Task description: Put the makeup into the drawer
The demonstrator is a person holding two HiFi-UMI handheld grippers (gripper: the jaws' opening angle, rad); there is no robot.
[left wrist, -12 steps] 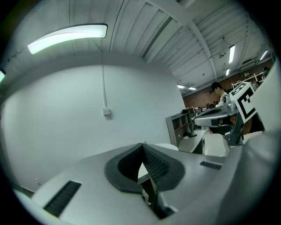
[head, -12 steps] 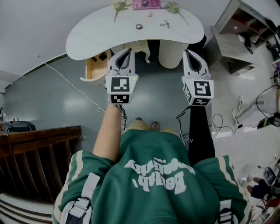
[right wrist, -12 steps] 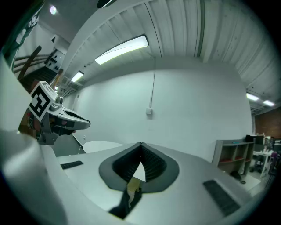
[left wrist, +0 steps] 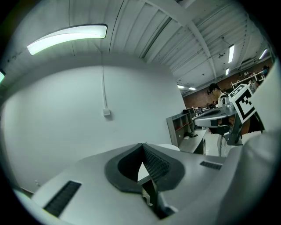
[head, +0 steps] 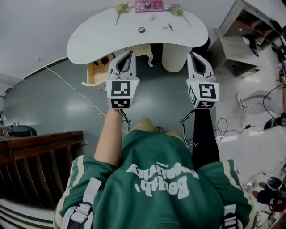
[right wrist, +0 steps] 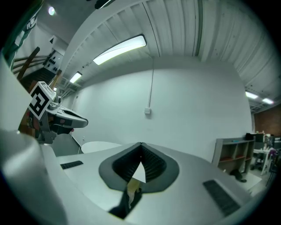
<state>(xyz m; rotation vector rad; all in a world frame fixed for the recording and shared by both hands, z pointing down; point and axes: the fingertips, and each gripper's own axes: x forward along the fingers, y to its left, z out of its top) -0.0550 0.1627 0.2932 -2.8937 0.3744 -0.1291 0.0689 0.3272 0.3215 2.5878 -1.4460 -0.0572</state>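
In the head view a white curved table stands ahead. On it lie a small round dark item, a small pale item and a scissor-like tool. Under its left side a wooden drawer hangs open. My left gripper is held level short of the table, near the drawer, and it is shut and empty. My right gripper is level beside it, also shut with nothing in it. The left gripper and the right gripper each show closed tips before a bare wall.
Flowers and a pink pack lie at the table's far edge. A white cylindrical leg stands under the table. A grey shelf unit is at the right, cables on the floor, a dark wooden rail at the left.
Both grippers stay shut and nearly in place. The table has slid slightly up in the head view, and the person's legs have shifted below the grippers.
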